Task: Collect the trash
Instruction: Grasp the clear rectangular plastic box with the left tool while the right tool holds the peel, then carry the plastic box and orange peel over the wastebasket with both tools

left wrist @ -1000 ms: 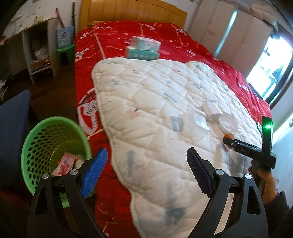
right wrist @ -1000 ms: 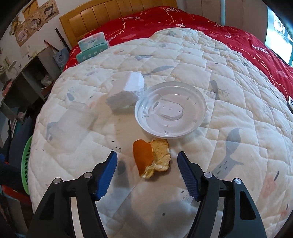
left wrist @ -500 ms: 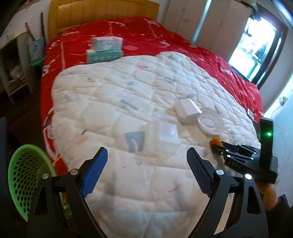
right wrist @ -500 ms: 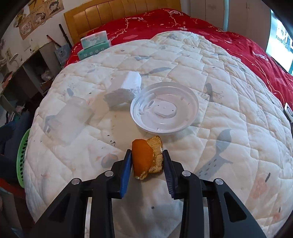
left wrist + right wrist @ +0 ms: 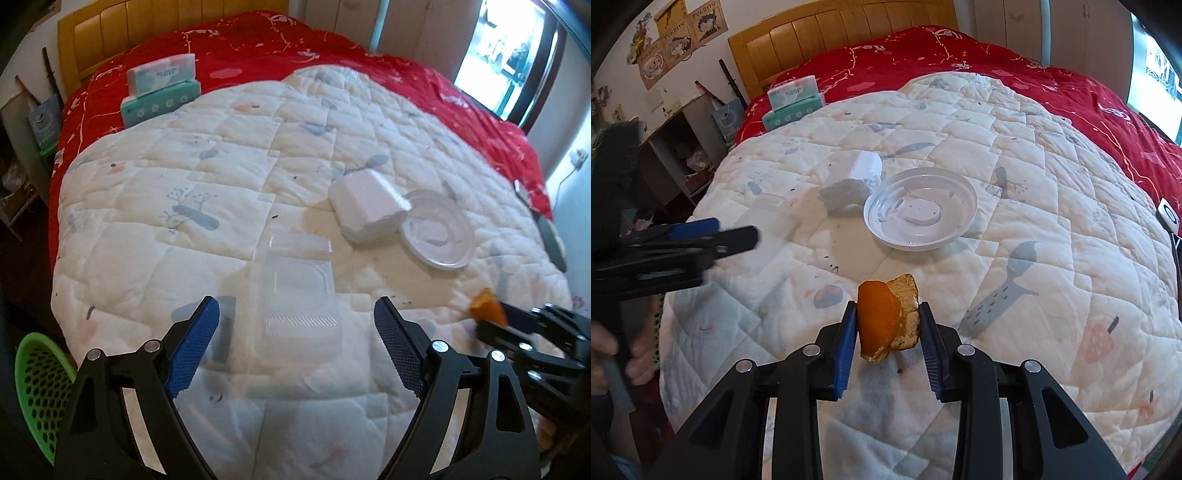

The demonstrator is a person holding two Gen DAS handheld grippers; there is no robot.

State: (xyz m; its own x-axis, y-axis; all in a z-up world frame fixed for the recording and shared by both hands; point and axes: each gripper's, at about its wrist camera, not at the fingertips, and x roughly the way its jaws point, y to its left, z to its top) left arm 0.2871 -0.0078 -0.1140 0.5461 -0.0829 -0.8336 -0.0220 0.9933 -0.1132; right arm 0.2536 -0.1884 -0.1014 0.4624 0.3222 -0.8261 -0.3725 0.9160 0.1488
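Swung over from the green mesh basket [image 5: 38, 384], the left gripper [image 5: 297, 332] hovers spread above a clear plastic clamshell box [image 5: 297, 291]; the right gripper [image 5: 888, 334], just closed, pinches curled orange peel [image 5: 882, 319], whose shallow hold could slip.

A bed [image 5: 369, 70] with a red cover carries a white quilted pad [image 5: 155, 240]. On the pad lie a clear plastic clamshell [image 5: 295, 291] near, a white foam box [image 5: 365, 206] farther right, touching a round clear lid [image 5: 439, 236]. Two tissue packs [image 5: 162, 88] sit stacked at the far left.

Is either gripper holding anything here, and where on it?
The right gripper holds the orange peel, pinched across its sides by both fingers. The left gripper is open and empty above the clear plastic container.
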